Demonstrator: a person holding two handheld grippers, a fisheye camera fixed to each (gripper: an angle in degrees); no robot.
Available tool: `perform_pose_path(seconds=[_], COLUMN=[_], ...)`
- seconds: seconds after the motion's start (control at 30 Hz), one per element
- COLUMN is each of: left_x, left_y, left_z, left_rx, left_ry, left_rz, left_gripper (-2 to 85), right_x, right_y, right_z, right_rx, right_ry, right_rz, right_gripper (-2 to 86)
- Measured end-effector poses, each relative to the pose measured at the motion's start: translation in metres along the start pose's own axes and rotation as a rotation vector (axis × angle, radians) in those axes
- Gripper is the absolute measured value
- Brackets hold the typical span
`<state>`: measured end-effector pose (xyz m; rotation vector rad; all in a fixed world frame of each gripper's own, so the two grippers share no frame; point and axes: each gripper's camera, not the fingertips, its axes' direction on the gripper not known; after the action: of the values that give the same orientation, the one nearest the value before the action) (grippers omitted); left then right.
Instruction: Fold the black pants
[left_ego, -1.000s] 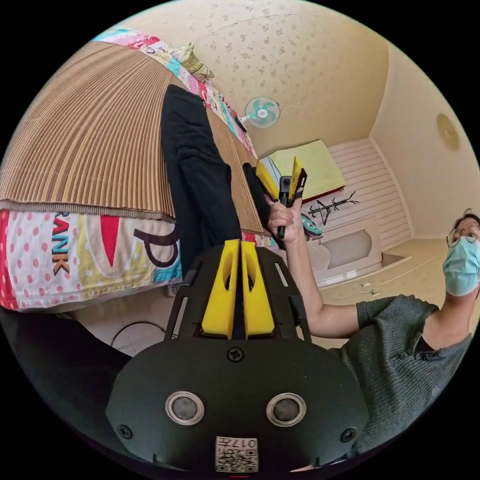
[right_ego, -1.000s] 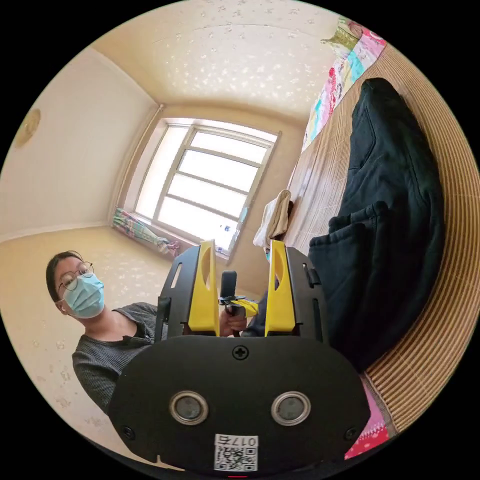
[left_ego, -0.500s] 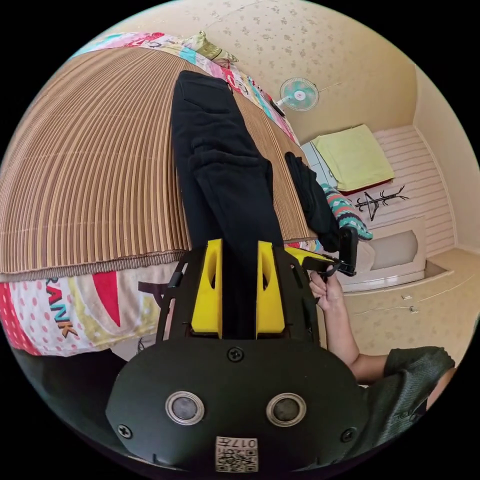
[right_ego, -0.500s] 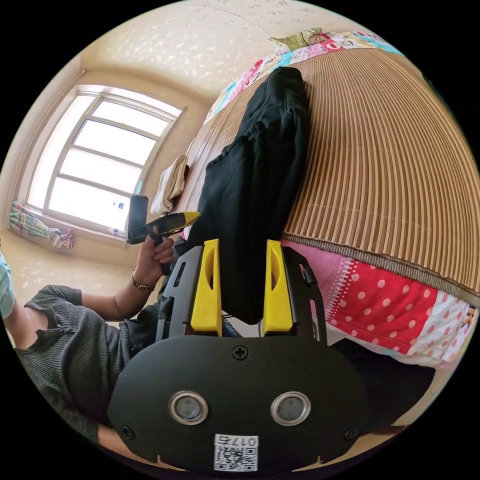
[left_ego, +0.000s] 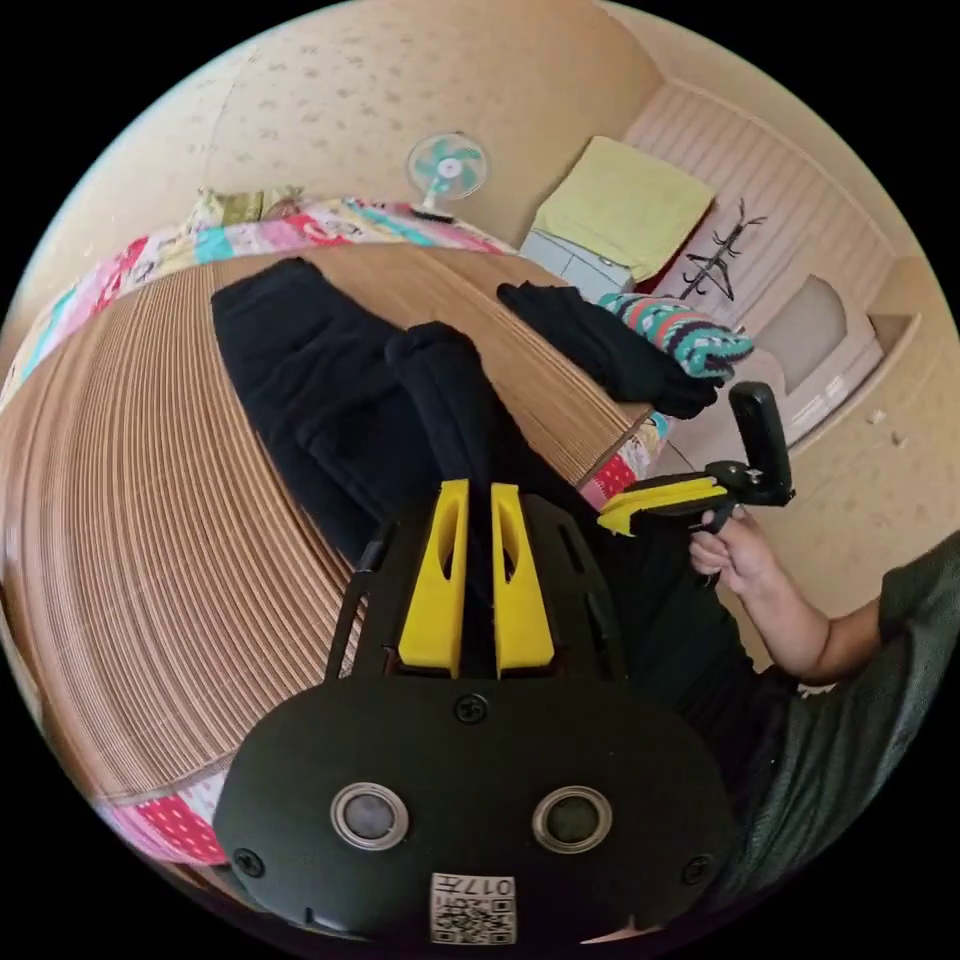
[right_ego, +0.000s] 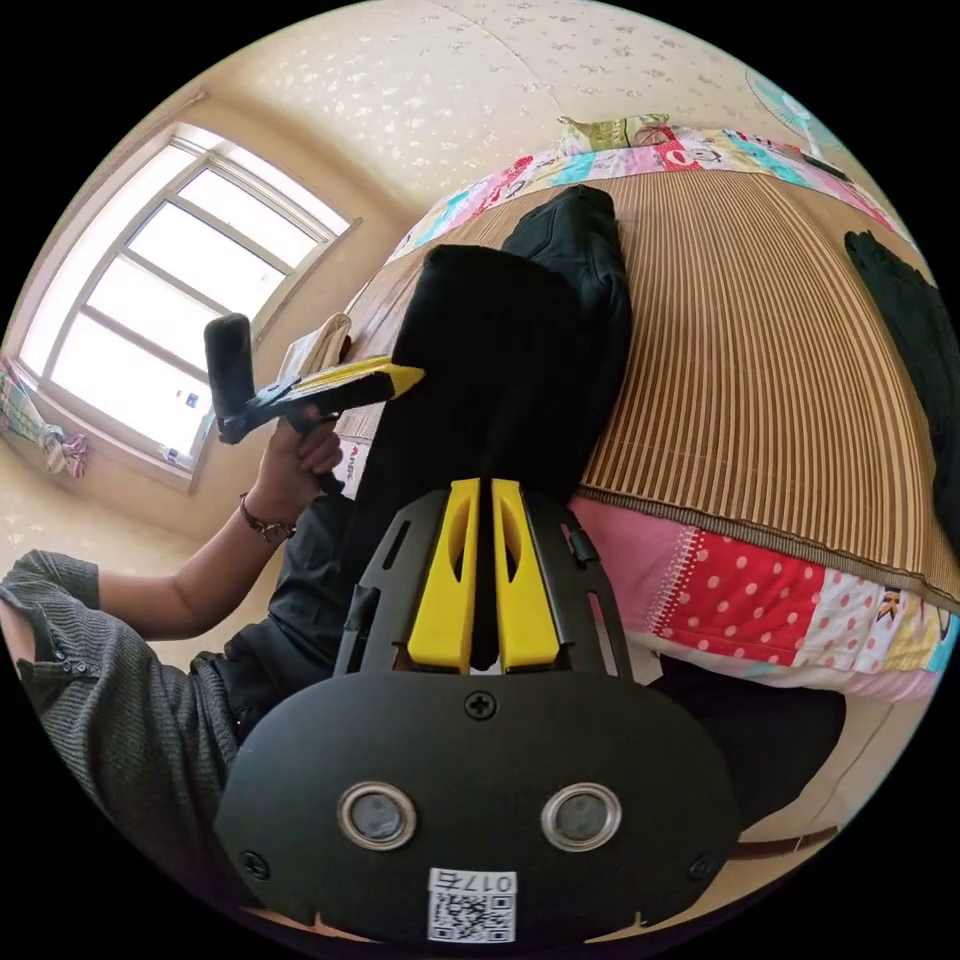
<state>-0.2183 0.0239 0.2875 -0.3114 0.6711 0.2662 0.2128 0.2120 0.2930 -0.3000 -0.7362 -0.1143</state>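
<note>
The black pants (left_ego: 330, 390) lie lengthwise on a striped bamboo mat (left_ego: 150, 520) on the bed, their near end hanging over the bed's edge. My left gripper (left_ego: 475, 500) has its yellow jaws nearly together with black cloth pinched between them. My right gripper (right_ego: 482, 495) is likewise shut on the near end of the pants (right_ego: 520, 330). In the left gripper view the right gripper (left_ego: 660, 497), held by a hand (left_ego: 735, 555), sits at the pants' right edge. In the right gripper view the left gripper (right_ego: 340, 385) sits at their left edge, above a hand (right_ego: 300, 455).
Another black garment (left_ego: 610, 350) and a teal patterned one (left_ego: 690, 335) lie at the mat's far corner. A folded beige cloth (right_ego: 320, 345) rests near the window (right_ego: 170, 310). The dotted quilt (right_ego: 780, 600) hangs over the bed's edge. A fan (left_ego: 447, 165) stands behind the bed.
Half a second ago both grippers stood open around the pants' near end; now both have shut on the cloth. Both cameras have tilted toward the bed.
</note>
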Motion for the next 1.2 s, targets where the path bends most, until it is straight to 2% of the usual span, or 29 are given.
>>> perform_pose_path(seconds=[0.07, 0.13, 0.3, 0.43, 0.6, 0.73, 0.83, 0.9, 0.93, 0.97, 1.07, 1.2], left_x=[-0.051, -0.069, -0.059, -0.048, -0.025, 0.012, 0.025, 0.001, -0.024, -0.047, -0.082, -0.076], left_y=[0.015, 0.03, 0.061, 0.053, 0.032, 0.032, 0.038, 0.032, 0.029, 0.032, 0.052, 0.073], left_z=[0.002, -0.001, -0.023, -0.012, -0.007, -0.051, -0.058, -0.037, -0.019, -0.01, -0.015, -0.033], left_rx=[0.062, 0.102, 0.195, 0.101, 0.001, 0.147, 0.196, 0.091, -0.017, -0.033, 0.084, 0.194], left_ry=[0.332, 0.433, 0.409, 0.29, 0.154, 0.183, 0.1, 0.041, 0.046, 0.148, 0.383, 0.333], left_rz=[-0.201, -0.267, -0.205, -0.206, -0.175, 0.103, 0.247, 0.115, -0.03, -0.115, -0.228, -0.211], left_gripper=[5.5, 5.3, 7.8, 11.9, 10.4, 5.2, 5.3, 5.7, 6.4, 7.5, 7.7, 7.7], right_x=[0.006, 0.01, 0.033, 0.043, 0.04, 0.044, 0.058, 0.07, 0.078, 0.083, 0.106, 0.136], right_y=[-0.002, 0.002, 0.013, 0.008, -0.005, -0.002, 0.004, 0.009, 0.013, 0.015, 0.025, 0.031], right_z=[0.006, 0.004, 0.006, 0.023, 0.029, 0.015, 0.005, 0.003, 0.0, -0.001, -0.001, 0.043], right_rx=[-0.04, -0.044, -0.04, -0.072, -0.104, -0.061, -0.056, -0.078, -0.085, -0.089, -0.153, -0.342], right_ry=[-0.032, -0.043, -0.225, -0.233, -0.269, -0.347, -0.352, -0.319, -0.284, -0.265, -0.238, -0.391], right_rz=[0.02, 0.013, 0.021, 0.041, 0.024, -0.011, 0.001, 0.035, 0.068, 0.089, 0.158, 0.2], right_gripper=[4.2, 5.4, 9.1, 10.5, 10.8, 10.5, 10.8, 11.6, 12.4, 12.9, 17.1, 20.5])
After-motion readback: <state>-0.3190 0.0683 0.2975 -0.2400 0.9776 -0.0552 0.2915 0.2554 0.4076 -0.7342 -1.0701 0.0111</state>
